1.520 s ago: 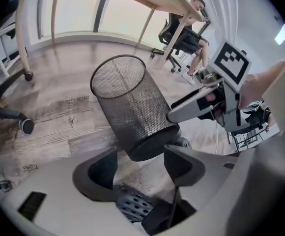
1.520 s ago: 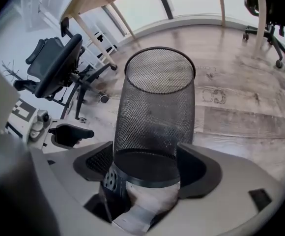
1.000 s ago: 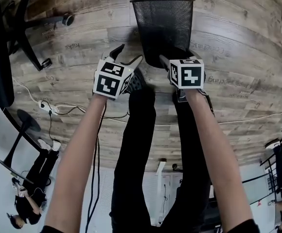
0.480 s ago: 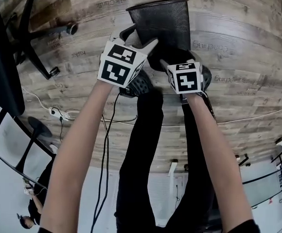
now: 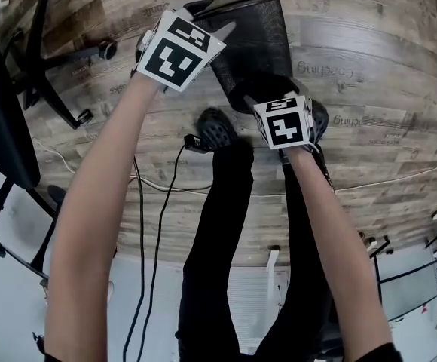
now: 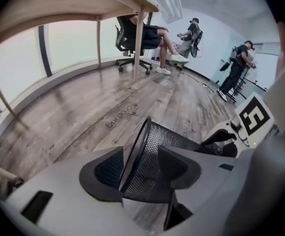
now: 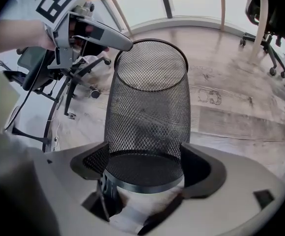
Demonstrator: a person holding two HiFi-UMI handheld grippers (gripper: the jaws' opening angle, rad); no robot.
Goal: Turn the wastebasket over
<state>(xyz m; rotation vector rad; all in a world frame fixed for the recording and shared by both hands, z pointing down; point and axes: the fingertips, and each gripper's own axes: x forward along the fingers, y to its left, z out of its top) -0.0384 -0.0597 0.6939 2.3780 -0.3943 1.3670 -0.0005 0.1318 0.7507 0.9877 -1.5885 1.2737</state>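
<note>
A black mesh wastebasket (image 5: 252,40) lies tilted on the wooden floor, its rim away from me and its base close to my feet. My right gripper (image 7: 145,168) is shut on the round base (image 7: 142,173), one pad on each side. My left gripper (image 6: 140,168) has reached the far rim (image 6: 135,151). Its jaws are closing, the mesh wall standing between them with a little gap still showing. In the head view the left gripper (image 5: 211,17) is at the basket's upper left and the right gripper (image 5: 260,100) at its lower end.
A black office chair (image 5: 49,59) stands on its castors at the left. A cable (image 5: 158,194) runs across the floor by my shoes (image 5: 217,130). A wooden table (image 6: 83,4) and several people (image 6: 241,63) are farther off.
My left gripper has travelled from beside the basket's base up along its left side to the rim, and its jaws now straddle the mesh wall. The right gripper has stayed on the base.
</note>
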